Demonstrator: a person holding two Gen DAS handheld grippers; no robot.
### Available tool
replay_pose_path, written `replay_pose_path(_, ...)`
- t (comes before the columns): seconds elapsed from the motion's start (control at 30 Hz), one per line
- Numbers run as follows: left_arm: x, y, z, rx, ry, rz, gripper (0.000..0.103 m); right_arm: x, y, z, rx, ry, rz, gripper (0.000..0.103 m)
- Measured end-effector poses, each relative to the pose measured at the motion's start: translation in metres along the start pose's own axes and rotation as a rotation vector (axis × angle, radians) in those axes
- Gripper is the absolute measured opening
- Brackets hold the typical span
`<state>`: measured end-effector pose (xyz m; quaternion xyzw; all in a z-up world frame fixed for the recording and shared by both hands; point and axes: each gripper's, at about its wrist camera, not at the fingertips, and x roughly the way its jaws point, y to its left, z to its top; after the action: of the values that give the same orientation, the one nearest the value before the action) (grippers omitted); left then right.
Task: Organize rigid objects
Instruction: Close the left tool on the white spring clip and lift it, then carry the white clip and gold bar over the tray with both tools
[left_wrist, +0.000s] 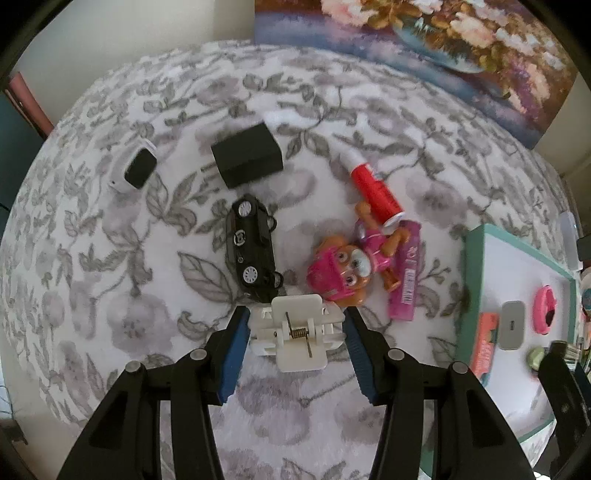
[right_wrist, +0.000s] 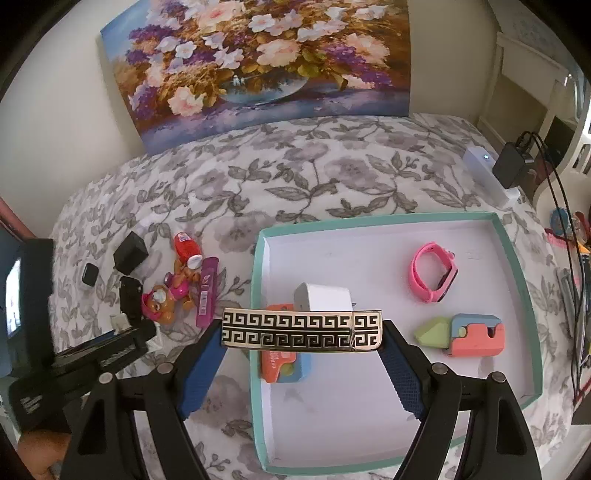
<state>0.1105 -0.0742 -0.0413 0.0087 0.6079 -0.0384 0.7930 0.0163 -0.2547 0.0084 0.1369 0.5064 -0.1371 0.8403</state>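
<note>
My left gripper (left_wrist: 295, 321) points down at the flowered bedspread, and its blue pads touch both sides of a white spring clip (left_wrist: 295, 332). Just beyond lie a black toy car (left_wrist: 255, 247), a pink pup figure (left_wrist: 347, 269), a red tube (left_wrist: 373, 188), a pink tube (left_wrist: 404, 273), a black box (left_wrist: 247, 155) and a small black-faced device (left_wrist: 136, 168). My right gripper (right_wrist: 303, 330) is shut on a gold-and-black patterned bar (right_wrist: 301, 330), held crosswise above the left edge of the teal box (right_wrist: 258, 280). In the box lie a pink watch (right_wrist: 432, 273), a white charger (right_wrist: 325, 297) and coloured blocks (right_wrist: 472, 332).
A flower painting (right_wrist: 258, 62) leans on the wall behind the bed. At the bed's right edge sit a white power strip (right_wrist: 487, 170), a black adapter (right_wrist: 513, 162) and cables. An orange card (right_wrist: 277, 365) lies in the box under the bar.
</note>
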Motion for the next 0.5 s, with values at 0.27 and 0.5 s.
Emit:
replay_pose_path(0.27, -0.052, -0.016, -0.006, 0.059, -0.112, -0.075, 0.053, -0.002, -0.026, 0.001, 0.036, 0.000, -0.048, 0.084)
replay_pose_path(0.5, -0.077, -0.060, -0.024, 0.186, -0.158, -0.143, 0.053, -0.005, -0.059, 0.000, 0.095, 0.006, -0.095, 0.084)
